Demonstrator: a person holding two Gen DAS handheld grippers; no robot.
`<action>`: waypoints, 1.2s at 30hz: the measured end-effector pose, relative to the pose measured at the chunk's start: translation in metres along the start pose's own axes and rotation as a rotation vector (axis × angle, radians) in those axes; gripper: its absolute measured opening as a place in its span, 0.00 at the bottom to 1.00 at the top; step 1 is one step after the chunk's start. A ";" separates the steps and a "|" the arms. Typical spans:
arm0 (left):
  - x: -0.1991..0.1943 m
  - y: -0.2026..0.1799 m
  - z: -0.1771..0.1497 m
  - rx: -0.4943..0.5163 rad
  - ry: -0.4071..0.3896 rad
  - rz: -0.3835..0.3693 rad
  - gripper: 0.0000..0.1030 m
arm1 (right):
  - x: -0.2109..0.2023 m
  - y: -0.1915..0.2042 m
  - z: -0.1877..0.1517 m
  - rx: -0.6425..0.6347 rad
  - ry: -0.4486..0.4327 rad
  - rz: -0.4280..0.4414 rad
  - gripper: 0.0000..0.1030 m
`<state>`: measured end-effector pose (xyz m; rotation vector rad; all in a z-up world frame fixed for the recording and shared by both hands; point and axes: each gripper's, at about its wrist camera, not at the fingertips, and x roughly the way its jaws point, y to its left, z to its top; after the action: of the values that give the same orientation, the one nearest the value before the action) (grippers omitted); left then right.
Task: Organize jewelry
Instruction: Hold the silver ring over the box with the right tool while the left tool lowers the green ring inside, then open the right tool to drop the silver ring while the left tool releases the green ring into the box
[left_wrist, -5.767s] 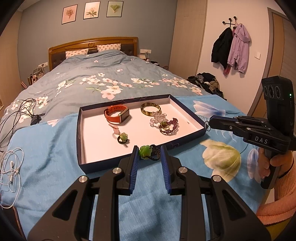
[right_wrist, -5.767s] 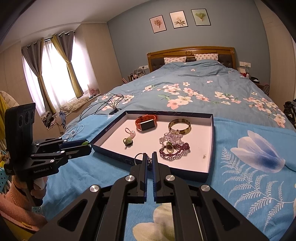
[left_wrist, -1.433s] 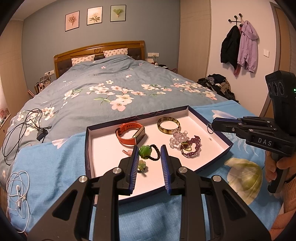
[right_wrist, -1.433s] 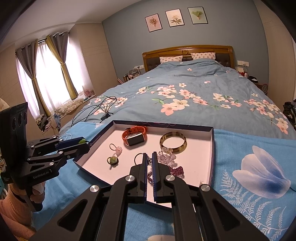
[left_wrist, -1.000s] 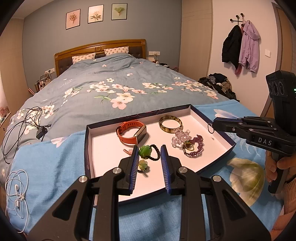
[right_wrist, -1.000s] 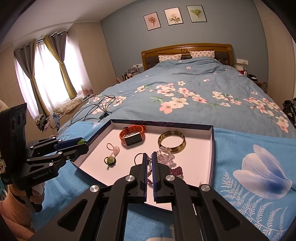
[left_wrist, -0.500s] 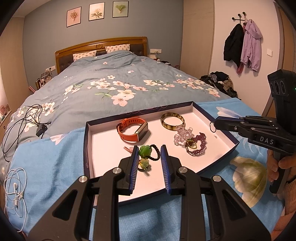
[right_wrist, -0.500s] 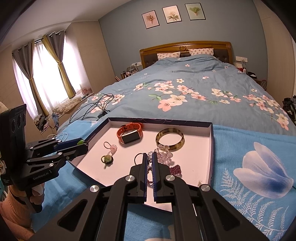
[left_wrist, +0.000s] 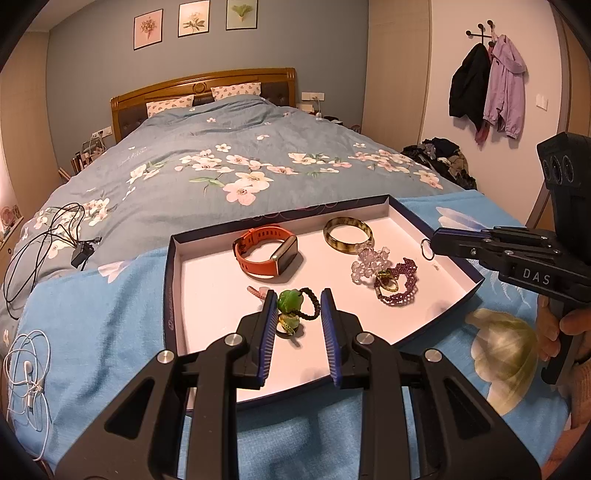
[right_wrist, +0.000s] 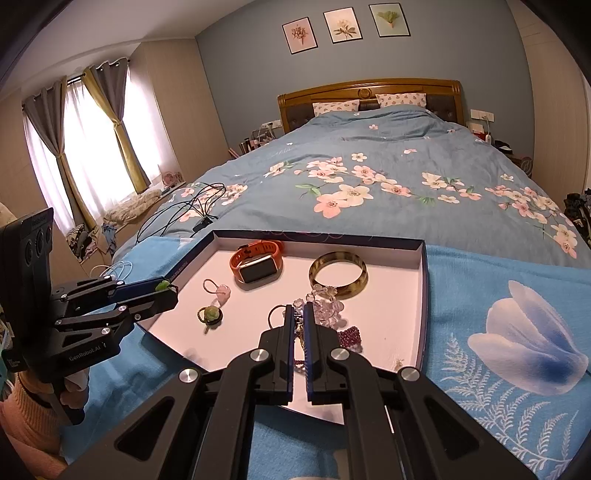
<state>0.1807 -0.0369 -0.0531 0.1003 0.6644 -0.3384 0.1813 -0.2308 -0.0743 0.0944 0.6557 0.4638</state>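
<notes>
A shallow dark-blue tray with a white floor lies on the bed. In it are an orange watch, a horn-coloured bangle, clear beads, a purple bead bracelet, a pink charm and a green ring. My left gripper holds a green charm on a black cord between its blue pads, above the tray. My right gripper is shut on a thin metal ring, over the tray's right side.
Black cables and a charger lie on the floral duvet at left. White earphones lie on the blue blanket near the bed's left edge. Clothes are heaped at the far right. Coats hang on the wall.
Both grippers have moved forward from the tray's near edge to above its floor, each still holding its piece. The items in the tray have not moved.
</notes>
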 end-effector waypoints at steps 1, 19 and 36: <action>0.001 0.000 0.000 -0.001 0.001 0.000 0.23 | 0.000 0.000 -0.001 0.000 0.001 -0.001 0.03; 0.026 0.004 -0.007 -0.019 0.065 0.011 0.23 | 0.024 -0.002 0.000 -0.001 0.082 -0.017 0.03; 0.038 0.007 -0.012 -0.039 0.103 0.021 0.39 | 0.042 -0.009 -0.004 0.032 0.138 -0.048 0.17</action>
<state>0.2040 -0.0380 -0.0866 0.0875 0.7711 -0.3018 0.2114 -0.2203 -0.1027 0.0773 0.7990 0.4158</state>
